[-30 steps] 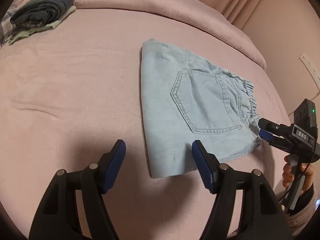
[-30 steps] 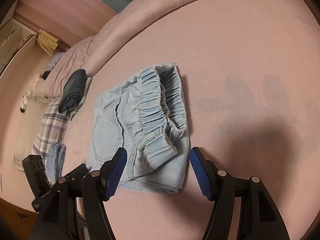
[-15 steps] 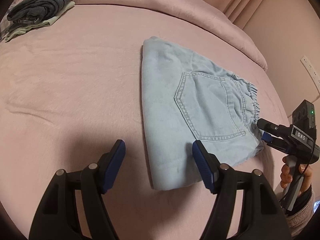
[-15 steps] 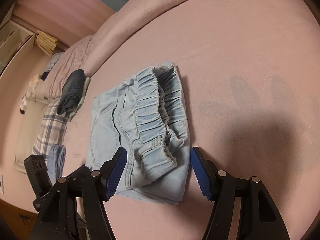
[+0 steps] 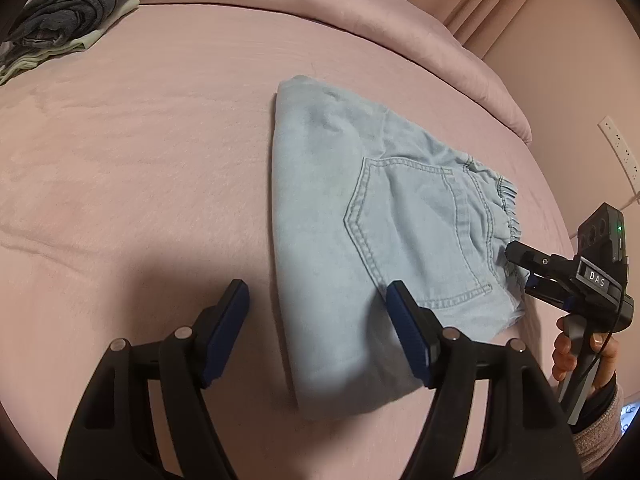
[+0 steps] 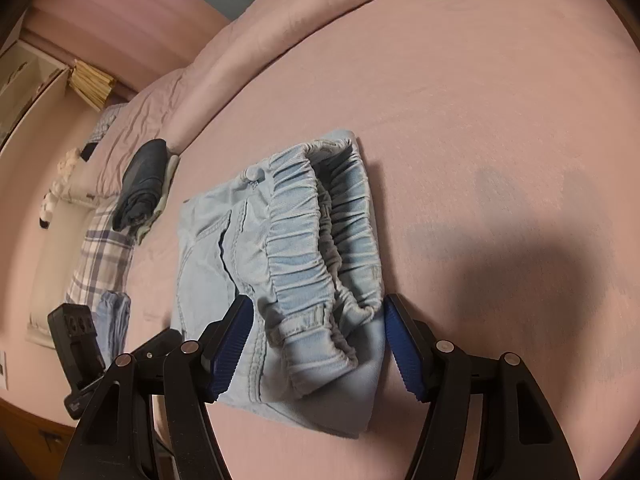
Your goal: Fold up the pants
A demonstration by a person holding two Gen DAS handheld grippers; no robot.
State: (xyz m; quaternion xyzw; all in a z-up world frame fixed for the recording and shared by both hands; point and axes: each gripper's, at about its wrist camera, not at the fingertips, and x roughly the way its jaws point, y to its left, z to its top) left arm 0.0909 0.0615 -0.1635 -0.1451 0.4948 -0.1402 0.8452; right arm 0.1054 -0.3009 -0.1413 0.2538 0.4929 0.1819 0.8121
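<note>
Pants (image 5: 384, 248) lie folded mid-frame on the bed (image 5: 140, 160); our left gripper (image 5: 318, 320) and right gripper (image 6: 316, 344) hover unclenched at their near edge. We risk snagging one layer and unfolding them.

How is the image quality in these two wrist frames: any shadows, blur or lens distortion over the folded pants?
Left wrist view: strong fisheye bend with dark corners; the left gripper casts a soft shadow on the bed cover; the near edge of the pants is soft. Right wrist view: same distortion; the right gripper throws a broad shadow to the right; the elastic waistband is sharp.
</note>
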